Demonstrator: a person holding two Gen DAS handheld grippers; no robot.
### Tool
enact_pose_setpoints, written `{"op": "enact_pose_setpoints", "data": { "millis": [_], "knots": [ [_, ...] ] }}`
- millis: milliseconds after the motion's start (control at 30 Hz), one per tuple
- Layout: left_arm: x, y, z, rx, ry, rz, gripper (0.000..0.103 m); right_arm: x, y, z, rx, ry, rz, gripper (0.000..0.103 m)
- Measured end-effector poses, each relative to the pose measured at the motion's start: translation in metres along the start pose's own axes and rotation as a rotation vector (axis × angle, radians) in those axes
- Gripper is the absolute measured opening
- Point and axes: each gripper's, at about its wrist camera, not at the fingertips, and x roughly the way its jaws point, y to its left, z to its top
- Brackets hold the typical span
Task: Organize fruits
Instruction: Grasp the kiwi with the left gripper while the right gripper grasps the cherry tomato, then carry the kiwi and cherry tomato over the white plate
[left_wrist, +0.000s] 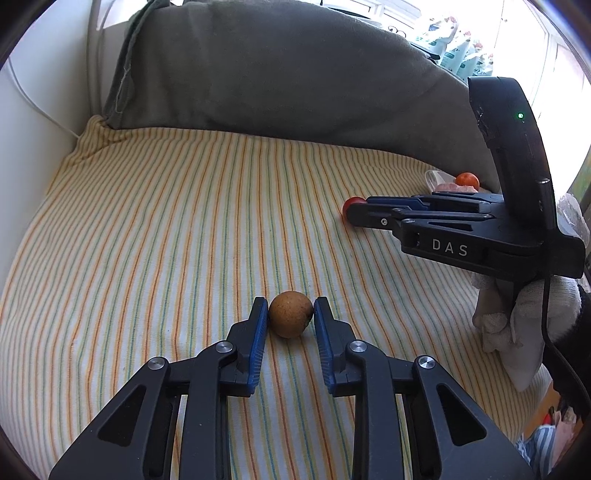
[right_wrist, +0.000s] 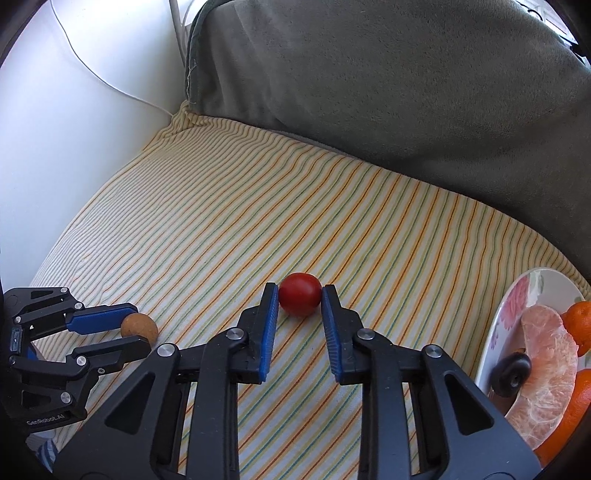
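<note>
A small round brown fruit (left_wrist: 290, 314) lies on the striped cloth (left_wrist: 177, 236), between the fingertips of my left gripper (left_wrist: 290, 308); the blue pads touch its sides. A small red fruit (right_wrist: 300, 299) lies on the cloth (right_wrist: 258, 221) between the tips of my right gripper (right_wrist: 300, 295), whose pads close on it. The right wrist view shows the left gripper (right_wrist: 138, 334) on the brown fruit (right_wrist: 139, 328) at the lower left. The left wrist view shows the right gripper (left_wrist: 352, 210) with the red fruit (left_wrist: 351, 205) at its tip.
A flowered plate (right_wrist: 517, 295) at the right holds a peeled grapefruit segment (right_wrist: 546, 369), tangerines (right_wrist: 580, 321) and a dark round fruit (right_wrist: 511, 371). An orange fruit (left_wrist: 466, 180) shows behind the right gripper. A grey-green cushion (left_wrist: 280, 74) backs the cloth; a white wall (right_wrist: 74, 110) is left.
</note>
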Motion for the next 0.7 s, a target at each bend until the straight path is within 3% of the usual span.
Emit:
{"op": "enact_pose_setpoints", "data": {
  "millis": [700],
  "knots": [
    [-0.014, -0.037, 0.019, 0.051, -0.057, -0.051, 0.024, -0.081, -0.026, -0.004, 0.045, -0.121, -0.009, 0.025]
  ]
}}
